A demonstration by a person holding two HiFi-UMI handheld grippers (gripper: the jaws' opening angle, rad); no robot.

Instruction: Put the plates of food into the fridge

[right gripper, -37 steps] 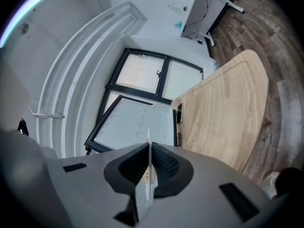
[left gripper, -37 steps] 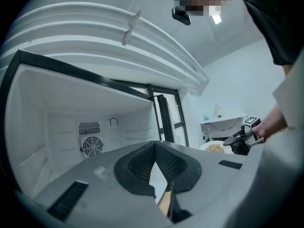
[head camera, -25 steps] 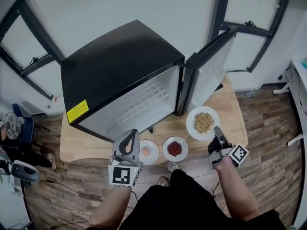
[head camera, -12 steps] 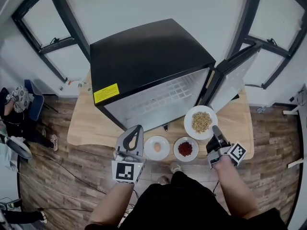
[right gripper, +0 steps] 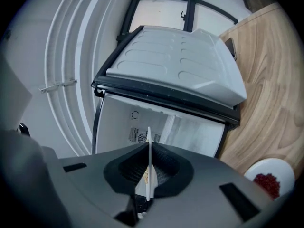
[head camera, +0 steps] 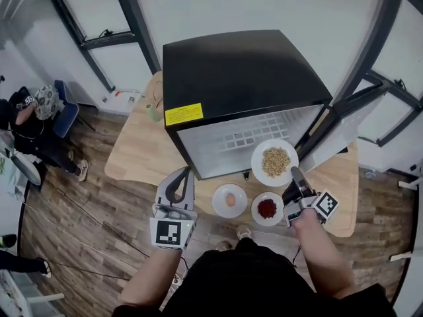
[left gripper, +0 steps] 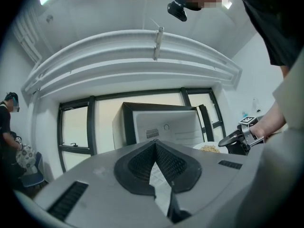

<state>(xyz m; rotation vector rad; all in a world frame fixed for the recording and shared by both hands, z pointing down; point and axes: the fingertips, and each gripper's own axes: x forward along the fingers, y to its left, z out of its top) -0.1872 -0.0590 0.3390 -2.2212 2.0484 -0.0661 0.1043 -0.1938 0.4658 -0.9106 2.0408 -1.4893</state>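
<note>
Pinching the rim of the plate of beige food (head camera: 259,152) edge-on, the right gripper (head camera: 295,177) is holding it at the mouth of the open fridge (head camera: 244,78). Doing this well is depending on keeping the plate level while sliding it onto a wire shelf. The left gripper (head camera: 178,180) is hanging closed, seemingly empty, near the table (head camera: 139,157).

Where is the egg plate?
In the head view, the egg plate sits on the table before the fridge, between the left gripper and the red-food plate.
</note>
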